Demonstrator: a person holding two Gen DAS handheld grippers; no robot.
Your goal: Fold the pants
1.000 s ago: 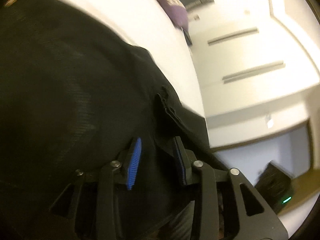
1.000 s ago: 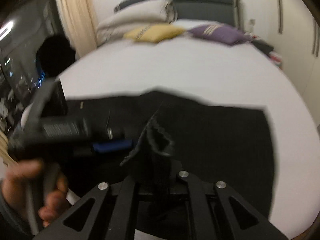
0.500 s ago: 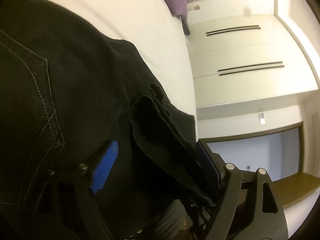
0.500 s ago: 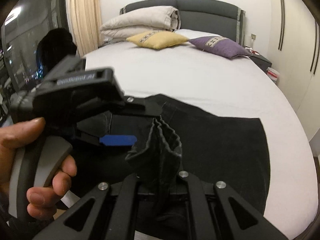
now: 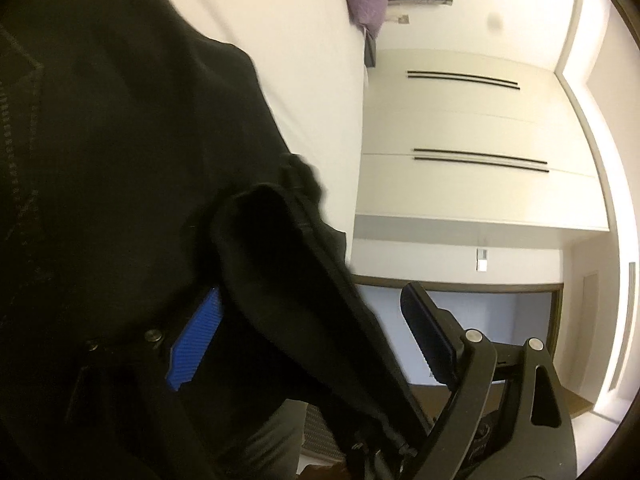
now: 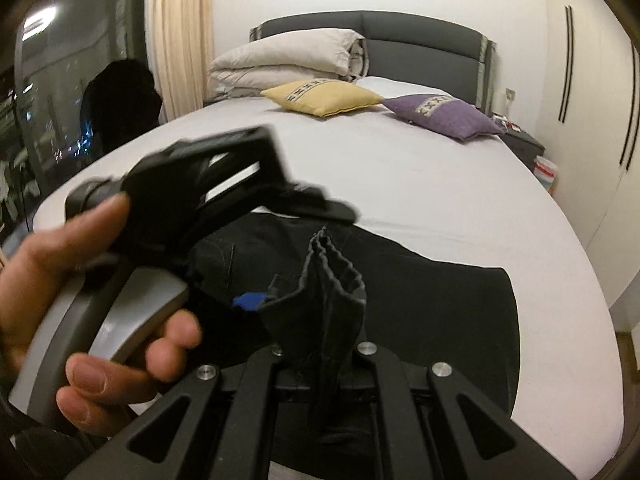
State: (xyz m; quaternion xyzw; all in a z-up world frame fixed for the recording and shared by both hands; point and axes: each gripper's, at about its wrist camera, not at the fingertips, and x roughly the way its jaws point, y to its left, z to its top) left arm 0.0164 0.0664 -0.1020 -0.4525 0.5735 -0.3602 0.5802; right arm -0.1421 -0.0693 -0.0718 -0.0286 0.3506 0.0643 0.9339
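While the black pants (image 6: 420,312) lie spread on the white bed (image 6: 400,184), right tongs (image 6: 320,354) stand clamped on a bunched, raised fold of them. Left tongs (image 5: 316,340), held in a hand (image 6: 80,320), have just been opening; jaws wide, pant fabric draped loosely between the blue pads (image 5: 196,344), unpinched.

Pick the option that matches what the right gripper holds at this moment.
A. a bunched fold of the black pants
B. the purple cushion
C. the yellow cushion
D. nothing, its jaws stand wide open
A: in the right wrist view the right gripper is shut on a gathered fold of the black pants, which stands up between its fingers, while both cushions lie far off near the headboard.
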